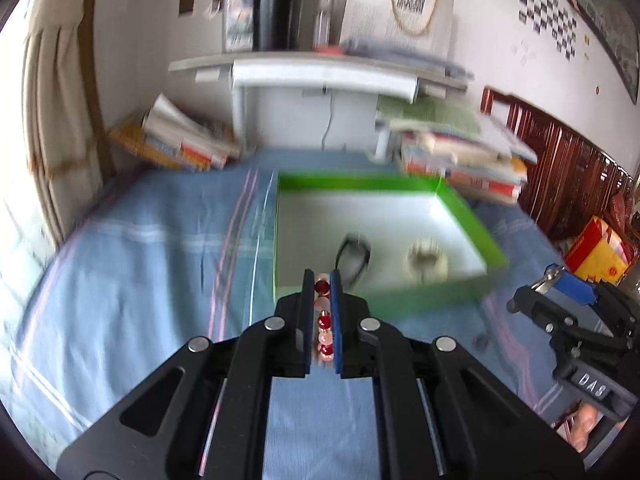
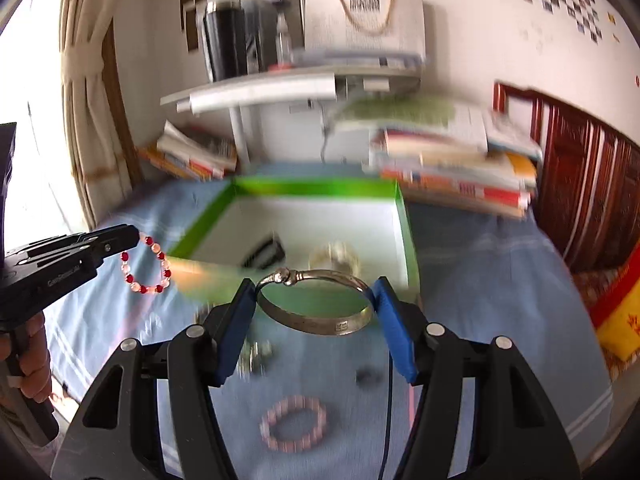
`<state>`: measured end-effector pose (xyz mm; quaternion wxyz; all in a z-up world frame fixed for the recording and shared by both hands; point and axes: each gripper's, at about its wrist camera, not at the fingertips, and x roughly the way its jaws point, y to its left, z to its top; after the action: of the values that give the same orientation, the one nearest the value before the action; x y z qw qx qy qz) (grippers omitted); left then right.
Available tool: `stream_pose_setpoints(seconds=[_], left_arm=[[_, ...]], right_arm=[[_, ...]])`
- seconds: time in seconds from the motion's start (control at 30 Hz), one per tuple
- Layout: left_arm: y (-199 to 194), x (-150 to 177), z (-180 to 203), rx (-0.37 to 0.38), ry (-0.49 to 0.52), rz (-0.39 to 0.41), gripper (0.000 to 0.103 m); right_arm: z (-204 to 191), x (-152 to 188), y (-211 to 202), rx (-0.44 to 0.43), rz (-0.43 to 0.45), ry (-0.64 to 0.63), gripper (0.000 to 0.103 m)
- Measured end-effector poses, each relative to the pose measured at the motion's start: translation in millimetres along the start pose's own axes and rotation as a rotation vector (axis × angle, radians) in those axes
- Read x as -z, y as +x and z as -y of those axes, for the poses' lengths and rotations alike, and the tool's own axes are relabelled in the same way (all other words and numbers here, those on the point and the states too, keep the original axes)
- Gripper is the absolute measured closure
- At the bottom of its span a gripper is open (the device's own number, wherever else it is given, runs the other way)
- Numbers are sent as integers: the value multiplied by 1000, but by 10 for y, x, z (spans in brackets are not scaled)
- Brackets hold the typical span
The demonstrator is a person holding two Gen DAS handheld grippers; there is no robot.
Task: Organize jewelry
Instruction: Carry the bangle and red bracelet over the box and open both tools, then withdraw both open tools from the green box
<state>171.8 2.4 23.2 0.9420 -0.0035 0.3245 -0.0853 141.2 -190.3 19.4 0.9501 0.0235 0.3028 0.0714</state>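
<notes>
My left gripper point(image 1: 321, 280) is shut on a red and pink bead bracelet point(image 1: 323, 322), held above the blue cloth just before the green box point(image 1: 460, 208). In the right wrist view the same bracelet point(image 2: 146, 266) hangs from the left gripper point(image 2: 134, 237) at left. My right gripper point(image 2: 316, 292) is shut on a silver bangle point(image 2: 320, 306), held above the cloth at the green box's point(image 2: 402, 216) near edge. Inside the box lie a dark looped piece point(image 1: 354, 256) and a pale ring-shaped piece point(image 1: 426, 260).
On the cloth below the right gripper lie a pink bead bracelet point(image 2: 294, 424), a small silvery piece point(image 2: 256, 354) and a small dark piece point(image 2: 368, 376). Book stacks point(image 1: 460, 160) and a white desk point(image 1: 320, 76) stand behind the box. A carved wooden headboard point(image 1: 560, 168) is at right.
</notes>
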Motion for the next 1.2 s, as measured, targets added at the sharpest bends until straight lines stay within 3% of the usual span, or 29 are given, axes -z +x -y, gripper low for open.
stream_pose_setpoints(seconds=[0.23,0.47,0.5,0.53,0.57,0.8,0.93,1.1,1.2], left_arm=[[549,-564,5,-29,-15,-35,95],[1160,-433,-13,-9,-32,-138,94],[1194,-397,-5,-4,-27,-141,83],[1207,-366,-6,-5,-26,-146,65],[1175,-328,-12,-10,-30,-141,60],[637,132,0,-68,6,-96,46],[628,526,48,-77,25,-150,45],[949,775,-103,-70,-71,-287,47],[994,803,-189,-67,-109,-282,46]], right_arm=[[108,-498,602,7,-27,78,43],[148,-363,1253,38,-153,114,43],[141,-335,1290,52,-157,103,42],[125,-304,1273,67,-153,88,38],[121,-283,1221,76,-145,67,34],[384,101,459,66,-107,91,34],[519,529,334,73,-189,146,34],[431,875,339,50,-253,134,34],[364,926,377,38,-264,119,34]])
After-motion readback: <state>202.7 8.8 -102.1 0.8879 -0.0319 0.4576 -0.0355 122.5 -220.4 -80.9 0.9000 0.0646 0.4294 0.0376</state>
